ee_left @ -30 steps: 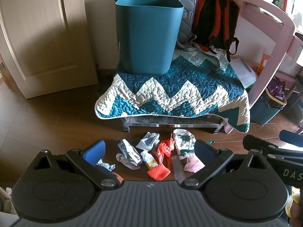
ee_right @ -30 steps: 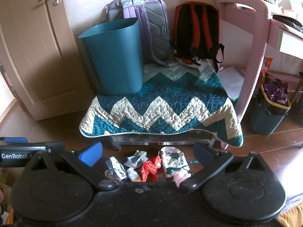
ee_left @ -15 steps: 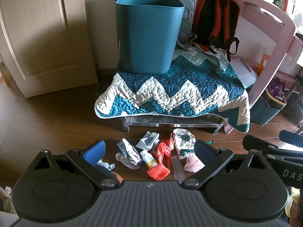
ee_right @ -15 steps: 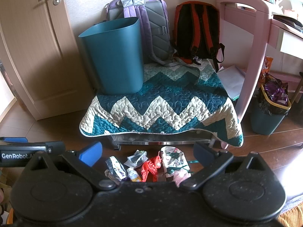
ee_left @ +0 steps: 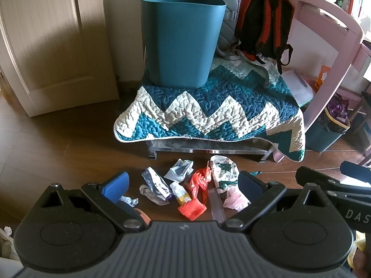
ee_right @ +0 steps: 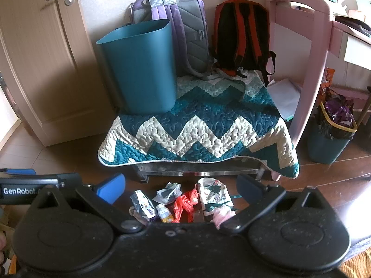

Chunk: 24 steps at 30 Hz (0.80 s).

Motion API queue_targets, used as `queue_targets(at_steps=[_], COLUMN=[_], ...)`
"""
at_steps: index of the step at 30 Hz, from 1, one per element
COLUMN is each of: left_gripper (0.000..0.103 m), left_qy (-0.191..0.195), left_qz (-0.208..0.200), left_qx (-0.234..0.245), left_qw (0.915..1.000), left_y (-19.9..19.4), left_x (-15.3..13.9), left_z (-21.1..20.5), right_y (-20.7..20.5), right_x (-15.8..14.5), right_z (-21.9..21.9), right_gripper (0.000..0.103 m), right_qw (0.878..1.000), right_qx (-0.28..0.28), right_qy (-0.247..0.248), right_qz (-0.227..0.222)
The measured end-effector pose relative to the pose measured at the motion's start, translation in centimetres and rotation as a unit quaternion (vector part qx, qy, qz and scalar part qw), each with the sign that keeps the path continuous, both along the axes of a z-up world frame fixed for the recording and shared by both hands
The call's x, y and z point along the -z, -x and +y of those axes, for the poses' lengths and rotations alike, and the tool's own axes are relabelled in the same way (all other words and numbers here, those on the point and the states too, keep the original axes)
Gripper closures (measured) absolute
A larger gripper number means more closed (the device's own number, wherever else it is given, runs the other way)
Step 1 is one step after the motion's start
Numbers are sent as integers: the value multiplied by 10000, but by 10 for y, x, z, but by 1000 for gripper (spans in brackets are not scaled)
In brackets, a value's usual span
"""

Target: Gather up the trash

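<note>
Trash (ee_left: 185, 185) is scattered on the dark wooden floor (ee_left: 58, 143), in a small heap just in front of the low table (ee_left: 208, 147). Within the heap, a red plastic bag (ee_left: 199, 181), an orange net (ee_left: 192, 209), a small bottle (ee_left: 180, 192), a patterned white bag (ee_left: 223, 170) and a pink scrap (ee_left: 235, 199) can be told apart. The table is covered by a teal and white zigzag quilt (ee_left: 208, 113). A teal bin (ee_left: 180, 39) stands upright on the quilt's far left part, with two backpacks (ee_right: 241, 34) behind it against the wall. The left gripper (ee_left: 183, 183) is held above the heap with its jaws spread wide and nothing between them. The right gripper (ee_right: 180, 185) is likewise wide open and empty, nearer than the trash. A second, lined bin (ee_right: 329, 139) is seen on the floor at the far right, beside the pink desk leg (ee_right: 310, 88).
</note>
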<state>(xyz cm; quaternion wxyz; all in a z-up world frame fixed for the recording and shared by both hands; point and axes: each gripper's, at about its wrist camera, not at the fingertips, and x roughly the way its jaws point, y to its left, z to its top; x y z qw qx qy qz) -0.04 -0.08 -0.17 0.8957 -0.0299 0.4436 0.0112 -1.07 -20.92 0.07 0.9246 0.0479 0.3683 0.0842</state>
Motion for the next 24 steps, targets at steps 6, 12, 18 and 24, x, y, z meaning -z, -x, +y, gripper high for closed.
queue_targets(at_steps=[6, 12, 18, 24], left_gripper=[2, 2, 2, 2], left_qy=[193, 506, 438, 213], left_qz=[76, 89, -138, -65], left_qx=[30, -132, -662, -861], left_qw=[9998, 9986, 9968, 9960], left_y=[-8, -46, -99, -161], left_x=[14, 31, 65, 108], left_z=[0, 19, 53, 86], right_y=[-9, -35, -85, -142], right_x=[7, 19, 46, 94], right_z=[-1, -9, -19, -18], right_gripper=[0, 0, 0, 1], right_qw=[10000, 9999, 9994, 9975], right_qx=[7, 60, -156, -341], right_qy=[9, -42, -215, -253], right_qz=[81, 121, 219, 569])
